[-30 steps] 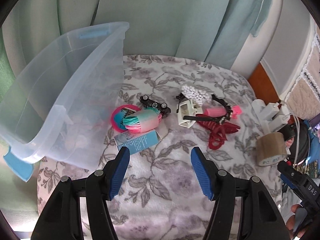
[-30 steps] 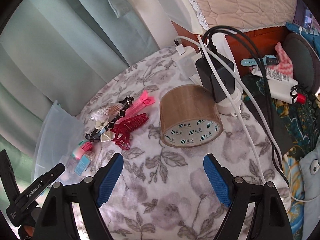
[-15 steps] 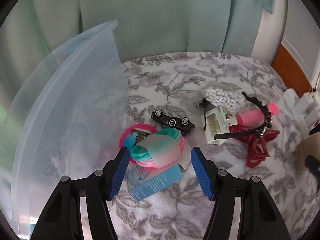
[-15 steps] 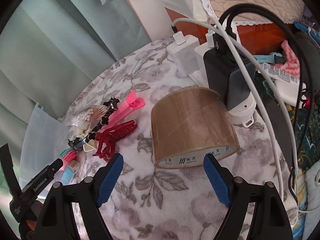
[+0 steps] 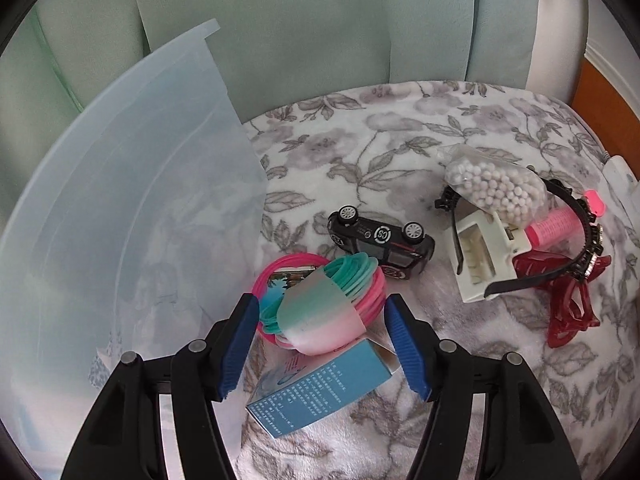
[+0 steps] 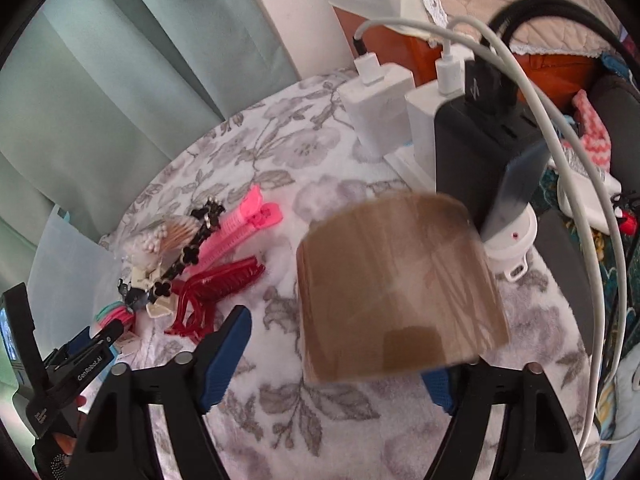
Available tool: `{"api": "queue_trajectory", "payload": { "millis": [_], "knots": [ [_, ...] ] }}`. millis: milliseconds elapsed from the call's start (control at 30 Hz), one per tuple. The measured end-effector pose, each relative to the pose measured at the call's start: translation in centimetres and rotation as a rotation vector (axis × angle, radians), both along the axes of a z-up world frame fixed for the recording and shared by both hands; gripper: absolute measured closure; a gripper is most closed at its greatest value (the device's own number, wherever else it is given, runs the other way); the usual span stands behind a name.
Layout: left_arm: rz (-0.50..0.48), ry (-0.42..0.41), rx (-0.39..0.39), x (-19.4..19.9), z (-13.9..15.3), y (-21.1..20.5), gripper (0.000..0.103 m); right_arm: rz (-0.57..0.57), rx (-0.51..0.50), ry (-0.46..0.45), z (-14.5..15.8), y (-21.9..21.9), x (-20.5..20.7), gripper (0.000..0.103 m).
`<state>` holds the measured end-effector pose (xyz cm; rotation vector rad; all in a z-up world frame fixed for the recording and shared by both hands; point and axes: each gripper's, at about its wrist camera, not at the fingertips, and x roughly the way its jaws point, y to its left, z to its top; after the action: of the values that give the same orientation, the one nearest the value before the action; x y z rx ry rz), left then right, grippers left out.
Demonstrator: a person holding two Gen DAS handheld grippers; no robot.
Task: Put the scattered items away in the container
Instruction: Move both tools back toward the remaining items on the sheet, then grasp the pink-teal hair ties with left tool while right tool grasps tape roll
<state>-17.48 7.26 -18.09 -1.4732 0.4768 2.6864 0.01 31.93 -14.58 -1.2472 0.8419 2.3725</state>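
Observation:
A clear plastic container (image 5: 120, 208) stands at the left of the floral cloth. My left gripper (image 5: 320, 340) is open, its jaws either side of a bundle of pink and teal bands (image 5: 320, 308) that lies on a blue box (image 5: 320, 388). Beyond lie a black toy car (image 5: 380, 244), a bag of white beads (image 5: 496, 184), a white plastic part (image 5: 480, 264), a black headband (image 5: 580, 236), pink clips (image 6: 244, 224) and a red claw clip (image 6: 216, 288). My right gripper (image 6: 336, 356) is open around a brown tape roll (image 6: 396, 292).
White chargers (image 6: 384, 108), a black charger (image 6: 484, 160) and white cables (image 6: 560, 128) crowd the right side of the cloth. Green curtains (image 5: 320, 20) hang behind. My left gripper also shows at the lower left of the right wrist view (image 6: 72, 364).
My left gripper has moved forward and down until its jaws flank the band bundle. My right gripper has advanced onto the tape roll, which now fills the gap between its jaws.

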Motion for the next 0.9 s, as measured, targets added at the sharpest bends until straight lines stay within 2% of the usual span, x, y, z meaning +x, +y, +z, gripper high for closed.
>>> {"api": "queue_trajectory", "payload": {
  "millis": [167,300,433,467,500,567,600,700,900],
  "knots": [
    [-0.023,0.020,-0.019,-0.4,-0.1,0.2,0.037,-0.030,0.016,0.019,0.5,0.6,-0.2,0.029],
    [-0.043,0.037,-0.043,-0.3,0.1,0.6,0.040,-0.075,-0.006,0.046,1.0,1.3,0.3,0.040],
    [-0.026,0.038,-0.035,-0.4,0.4,0.5,0.042,-0.080,-0.017,0.073,1.5,1.7,0.5,0.059],
    [-0.021,0.039,-0.033,-0.3,0.5,0.5,0.043,-0.078,-0.020,0.078,1.7,1.7,0.5,0.060],
    [-0.017,0.043,-0.033,-0.2,0.8,0.4,0.045,-0.075,-0.023,0.083,1.8,1.8,0.6,0.064],
    [-0.017,0.050,-0.029,0.0,1.4,0.4,0.071,-0.070,-0.040,0.085,1.9,1.8,0.7,0.068],
    [-0.020,0.046,-0.025,0.1,1.7,0.4,0.074,-0.067,-0.048,0.088,1.9,1.8,0.8,0.072],
    [-0.029,0.023,-0.015,0.0,1.9,0.4,0.077,-0.056,-0.044,0.095,2.3,1.6,1.0,0.080],
    [-0.026,0.015,0.013,-0.5,1.7,0.1,0.075,-0.056,-0.056,0.098,2.3,1.6,1.4,0.080]
  ]
}}
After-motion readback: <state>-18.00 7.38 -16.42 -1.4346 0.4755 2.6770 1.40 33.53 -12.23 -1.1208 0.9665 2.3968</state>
